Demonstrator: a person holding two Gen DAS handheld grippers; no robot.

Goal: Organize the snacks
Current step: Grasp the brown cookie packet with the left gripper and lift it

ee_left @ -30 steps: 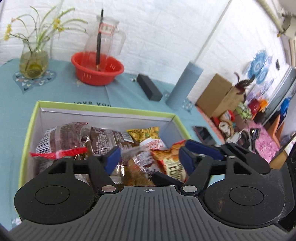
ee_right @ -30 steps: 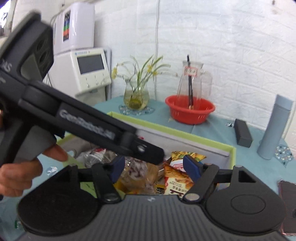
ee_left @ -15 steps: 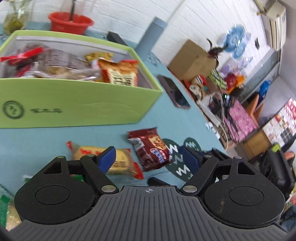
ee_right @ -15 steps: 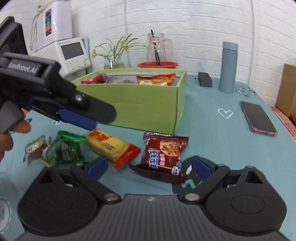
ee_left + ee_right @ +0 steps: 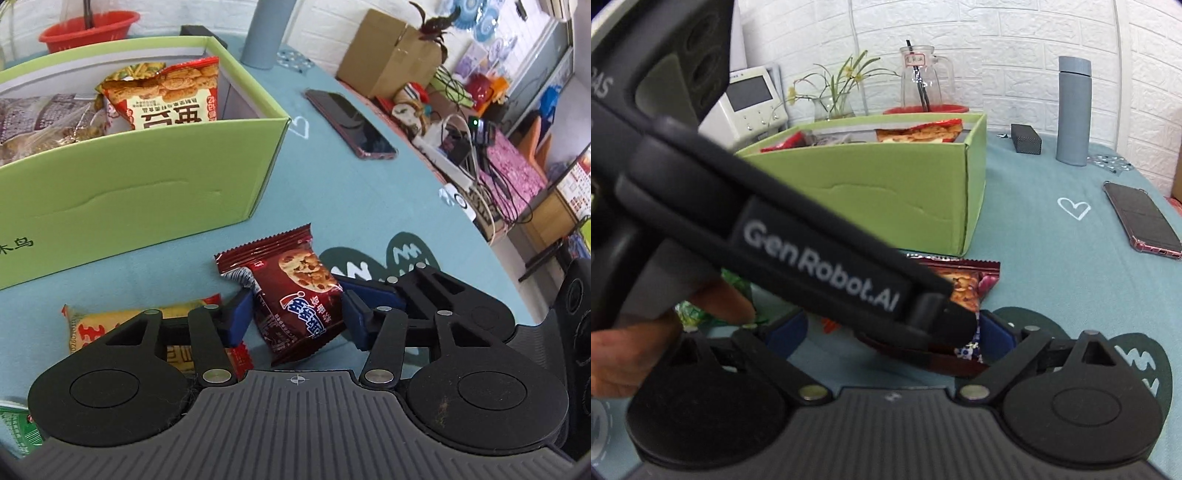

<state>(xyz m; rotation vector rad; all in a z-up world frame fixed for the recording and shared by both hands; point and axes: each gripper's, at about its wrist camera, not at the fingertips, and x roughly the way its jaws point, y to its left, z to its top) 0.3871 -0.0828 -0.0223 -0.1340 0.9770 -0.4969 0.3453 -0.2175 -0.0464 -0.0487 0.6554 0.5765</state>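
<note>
Two blue pads of the left gripper have just been closing on the dark red cookie packet, low centre of frame on the teal tablecloth, just before the green box. Judged best: pinch mid-packet, lift clear of the yellow snack. The right gripper gapes unladen; its view alone shows the person's hand.
</note>
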